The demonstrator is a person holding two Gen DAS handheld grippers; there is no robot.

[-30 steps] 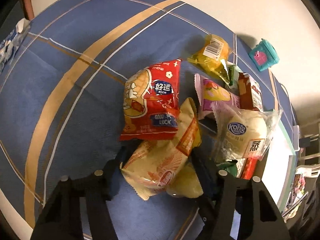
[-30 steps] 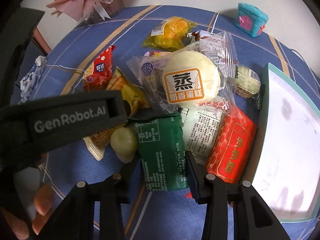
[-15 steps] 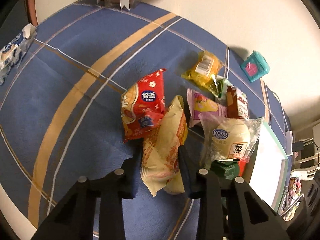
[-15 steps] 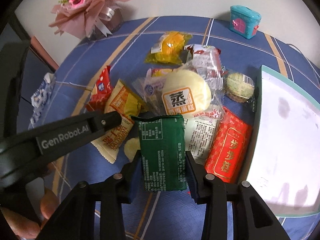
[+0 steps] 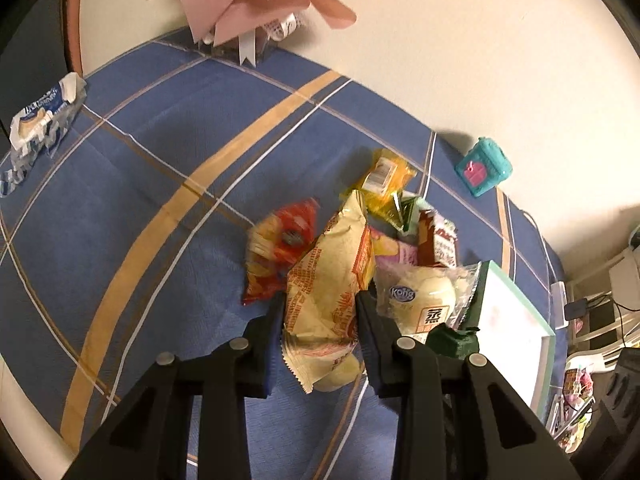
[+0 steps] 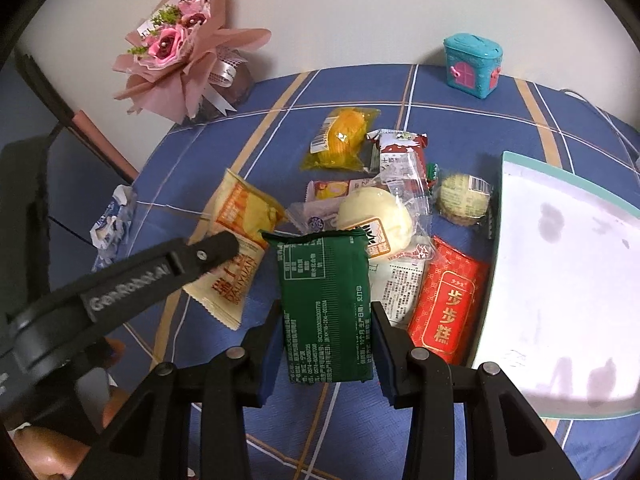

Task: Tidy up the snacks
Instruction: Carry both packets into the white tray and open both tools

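Left tool (image 5: 320, 320) pinches cream snack packet (image 5: 328, 280); right tool (image 6: 326, 338) pinches green packet (image 6: 326, 304). White tray (image 6: 560, 280) beside the pile holds nothing; sorting barely begun.

my left gripper's arm (image 6: 132, 284) carries raised lettering, "genrobot.ai". the clear-wrapped bun (image 5: 424, 300) has a blue oval reading "kong" and a square label with the character 蒸. the red packet (image 6: 444, 304) shows 步步糕 in gold. the cream and orange packet (image 6: 236, 248) has letters ending "yuan". the fine white print on the green packet (image 6: 326, 304) is too small for me to read.
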